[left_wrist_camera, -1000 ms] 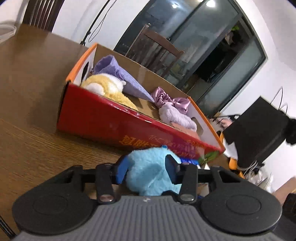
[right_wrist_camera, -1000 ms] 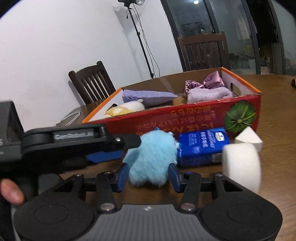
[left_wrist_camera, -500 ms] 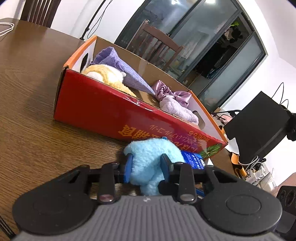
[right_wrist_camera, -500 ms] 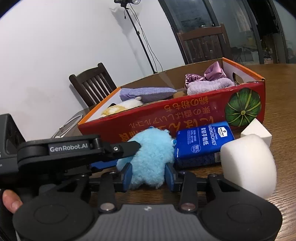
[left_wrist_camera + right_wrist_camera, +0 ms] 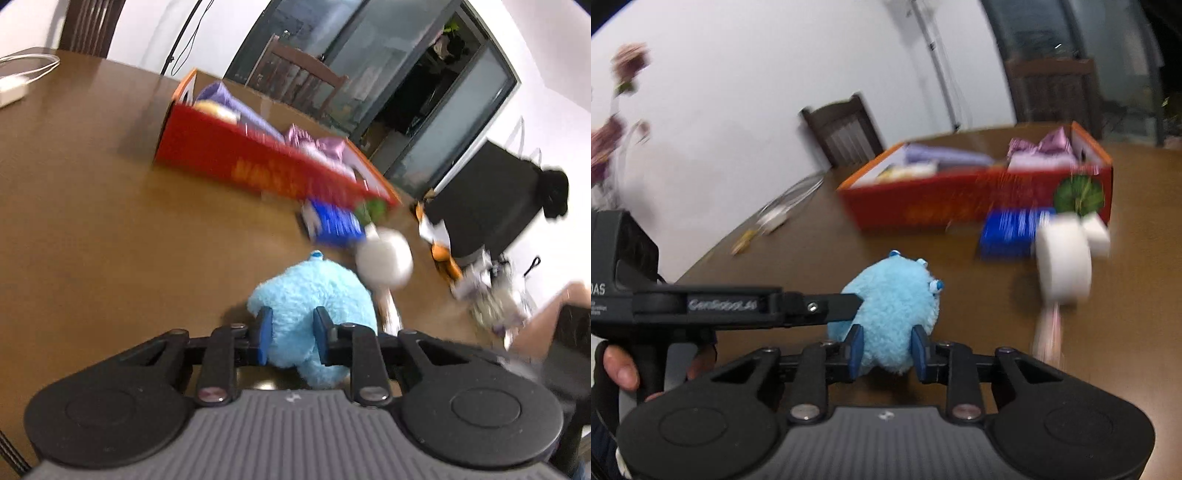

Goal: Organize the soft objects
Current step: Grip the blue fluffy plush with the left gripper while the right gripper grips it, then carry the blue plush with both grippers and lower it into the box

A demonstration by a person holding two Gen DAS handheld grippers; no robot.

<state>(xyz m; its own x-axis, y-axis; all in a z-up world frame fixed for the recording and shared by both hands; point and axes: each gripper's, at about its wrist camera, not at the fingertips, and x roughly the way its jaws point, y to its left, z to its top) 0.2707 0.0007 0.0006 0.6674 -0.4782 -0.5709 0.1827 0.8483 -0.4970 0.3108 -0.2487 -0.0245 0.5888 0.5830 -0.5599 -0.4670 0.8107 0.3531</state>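
A fluffy light-blue plush toy sits just above the brown table, gripped from two sides. My left gripper has its blue pads sunk into the fur and its jaws are closing. My right gripper pinches the same toy, jaws closing too. In the right wrist view the left gripper's black finger reaches the toy from the left. Further back stands the red cardboard box holding a purple cloth, a pink satin piece and a yellowish plush.
A blue tissue pack, a round white sponge and a white wedge lie in front of the box. A white cable and charger rest far left. A black bag and chairs ring the table.
Both grippers have drawn back from the red box with the blue plush between them, and the box now looks much farther off. Both pairs of jaws have narrowed onto the toy.
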